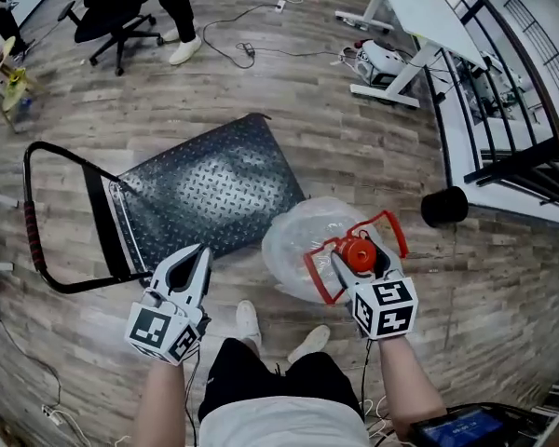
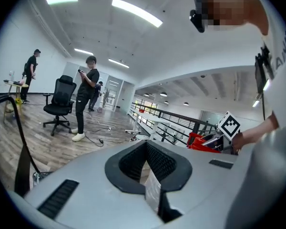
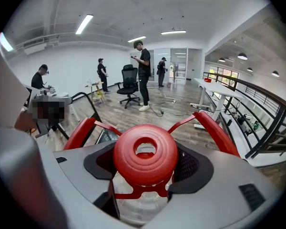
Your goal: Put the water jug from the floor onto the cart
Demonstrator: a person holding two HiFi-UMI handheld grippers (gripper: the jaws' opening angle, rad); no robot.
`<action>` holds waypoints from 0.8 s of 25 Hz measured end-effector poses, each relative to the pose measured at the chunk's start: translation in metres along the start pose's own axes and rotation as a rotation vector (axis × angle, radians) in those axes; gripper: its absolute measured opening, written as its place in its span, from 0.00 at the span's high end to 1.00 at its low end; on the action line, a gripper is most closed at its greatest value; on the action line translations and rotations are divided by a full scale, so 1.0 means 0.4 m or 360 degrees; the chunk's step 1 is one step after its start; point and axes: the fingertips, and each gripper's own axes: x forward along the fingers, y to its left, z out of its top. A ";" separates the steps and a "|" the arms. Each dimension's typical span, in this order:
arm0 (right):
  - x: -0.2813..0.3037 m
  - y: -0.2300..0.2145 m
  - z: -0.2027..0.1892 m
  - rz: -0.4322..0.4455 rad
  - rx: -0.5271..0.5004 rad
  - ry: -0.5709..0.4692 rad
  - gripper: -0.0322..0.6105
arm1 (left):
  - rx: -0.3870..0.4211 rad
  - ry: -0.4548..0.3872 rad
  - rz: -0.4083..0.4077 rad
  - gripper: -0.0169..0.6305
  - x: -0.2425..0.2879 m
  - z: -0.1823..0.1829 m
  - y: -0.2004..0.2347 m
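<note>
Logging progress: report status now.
Left gripper shut, empty. Right gripper clamped on clear plastic water jug at red cap. Jug beside black diamond-plate cart, not on it. Nothing between them.

Both forearms reached forward from the person's waist, left and right. The left gripper pointed ahead, its fingers closed together with nothing between them. The right gripper tilted downward, its fingers clamped on the neck of the water jug.
</note>
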 end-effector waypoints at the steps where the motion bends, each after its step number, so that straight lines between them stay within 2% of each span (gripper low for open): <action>1: 0.019 0.025 0.021 0.0015 -0.0004 -0.0007 0.46 | -0.0007 -0.0008 0.0021 0.98 -0.014 0.007 0.032; 11: 0.195 0.251 0.207 0.0242 -0.0088 -0.0059 0.46 | -0.0076 -0.0102 0.0246 0.98 -0.137 0.046 0.247; 20: 0.370 0.389 0.312 0.0494 -0.0336 -0.0016 0.46 | -0.0171 -0.0172 0.0549 0.98 -0.208 0.046 0.364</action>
